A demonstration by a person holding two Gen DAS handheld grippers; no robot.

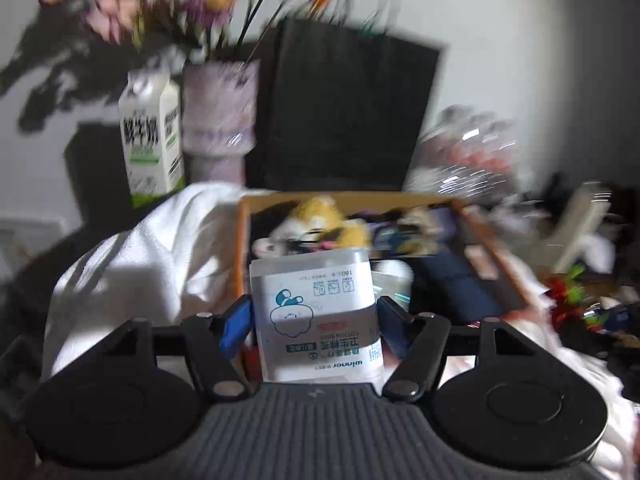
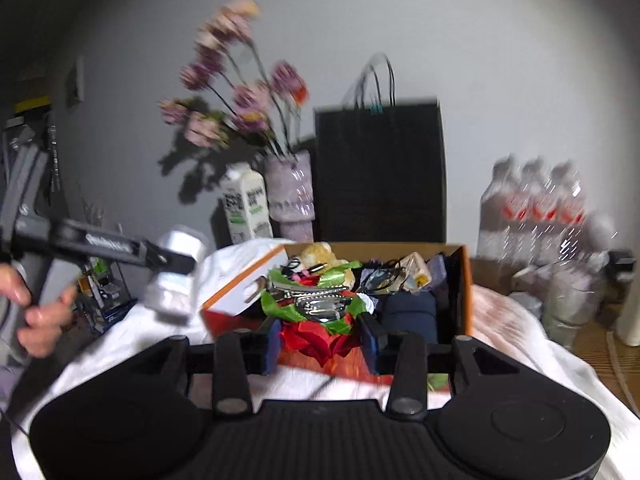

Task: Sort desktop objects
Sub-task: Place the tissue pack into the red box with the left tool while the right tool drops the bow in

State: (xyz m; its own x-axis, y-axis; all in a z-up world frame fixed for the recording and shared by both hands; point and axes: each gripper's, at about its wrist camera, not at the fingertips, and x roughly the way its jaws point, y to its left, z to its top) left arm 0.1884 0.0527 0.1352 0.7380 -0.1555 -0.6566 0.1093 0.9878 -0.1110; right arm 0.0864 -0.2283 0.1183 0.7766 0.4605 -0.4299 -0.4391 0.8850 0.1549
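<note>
Left wrist view: my left tongs [image 1: 314, 326] grip a white plastic cotton-swab tub [image 1: 316, 316], held just before the open cardboard box [image 1: 240, 248]. My right tongs [image 2: 320, 338] clasp a red-and-green ribbon bundle [image 2: 316, 336]. Step: carrying items boxward; next, lower and release inside.

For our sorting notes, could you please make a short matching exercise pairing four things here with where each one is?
Things:
1. cotton-swab tub
2. red and green bundle
3. milk carton
4. paper bag

Places:
a. standing left of the vase
b. between the right gripper fingers
c. upright behind the box
d. between the left gripper fingers

Pairs: 1-d, 2-b, 3-a, 4-c
</note>
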